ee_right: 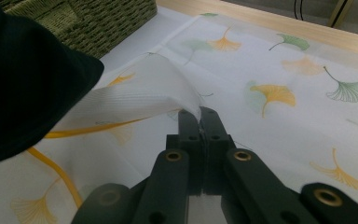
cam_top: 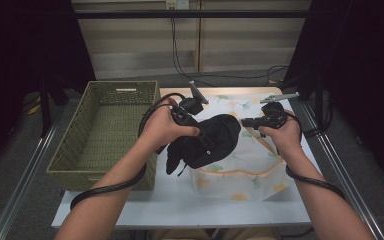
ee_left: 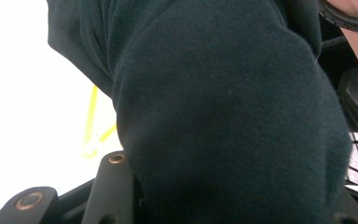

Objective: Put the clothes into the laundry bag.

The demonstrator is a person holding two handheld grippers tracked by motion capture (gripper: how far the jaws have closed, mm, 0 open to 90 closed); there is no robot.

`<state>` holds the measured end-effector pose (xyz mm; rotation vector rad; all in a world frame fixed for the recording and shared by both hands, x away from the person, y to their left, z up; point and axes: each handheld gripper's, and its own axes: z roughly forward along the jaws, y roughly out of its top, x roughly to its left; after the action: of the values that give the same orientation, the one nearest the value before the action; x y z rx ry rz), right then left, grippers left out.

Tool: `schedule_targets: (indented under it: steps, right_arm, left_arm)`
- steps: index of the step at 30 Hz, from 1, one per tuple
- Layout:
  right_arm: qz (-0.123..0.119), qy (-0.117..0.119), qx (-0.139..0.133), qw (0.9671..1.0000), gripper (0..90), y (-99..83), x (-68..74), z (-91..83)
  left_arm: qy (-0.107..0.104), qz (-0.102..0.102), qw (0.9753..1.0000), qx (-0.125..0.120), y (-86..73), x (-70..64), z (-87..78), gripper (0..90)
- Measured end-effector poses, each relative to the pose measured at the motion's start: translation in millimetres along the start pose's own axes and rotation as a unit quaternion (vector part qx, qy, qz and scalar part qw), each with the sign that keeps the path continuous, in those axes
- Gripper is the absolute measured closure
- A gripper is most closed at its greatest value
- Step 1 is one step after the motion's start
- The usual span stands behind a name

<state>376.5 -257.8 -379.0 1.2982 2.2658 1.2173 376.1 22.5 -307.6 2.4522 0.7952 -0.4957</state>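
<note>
I hold the black garment (cam_top: pixel 207 140) in my left gripper (cam_top: pixel 190 120); in the left gripper view the dark cloth (ee_left: pixel 223 116) sits between the jaws, so I judge this gripper clenched on it; the garment hangs just above the mesh laundry bag (cam_top: pixel 250 165), which lies flat on the tabletop (cam_top: pixel 180 205). My right gripper (ee_right: pixel 199 119) is closed on the thin white edge of the bag's opening (ee_right: pixel 140 98) and lifts it a little; the ginkgo leaf print shows through the mesh. The step in hand, I think, is to push the garment into the bag; to do it well I should raise the pinched edge higher so the mouth opens wide, then lead the lowest part of the garment in first and go deep before I release; if the edge slips, the mouth will collapse. The woven green basket (cam_top: pixel 110 130) stands at the left, beside the bag.
</note>
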Motion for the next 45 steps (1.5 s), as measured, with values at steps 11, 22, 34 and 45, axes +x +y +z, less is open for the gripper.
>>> schedule_targets:
  steps: [11, 22, 34, 45]
  right_arm:
    - [0.0, 0.0, -0.001, 1.0, 90.0, 0.7, -0.2, -1.9]
    - [-0.001, -0.002, -0.002, 1.0, 90.0, 2.2, 0.4, -4.0]
    - [-0.002, 0.0, -0.003, 1.0, 90.0, 3.7, 0.7, -5.0]
    - [-0.002, 0.0, -0.005, 1.0, 90.0, 3.1, 0.6, -5.9]
  left_arm:
    - [-0.006, -0.004, 0.9999, 0.008, 1.6, -5.5, 19.4, 55.6]
    - [-0.015, 0.007, 0.9997, 0.02, 5.4, -10.0, 38.1, 55.5]
    - [-0.013, -0.001, 0.9997, 0.021, 10.3, -15.7, 54.7, 55.4]
    - [-0.016, -0.018, 0.9996, 0.013, 12.5, -9.3, 72.1, 55.3]
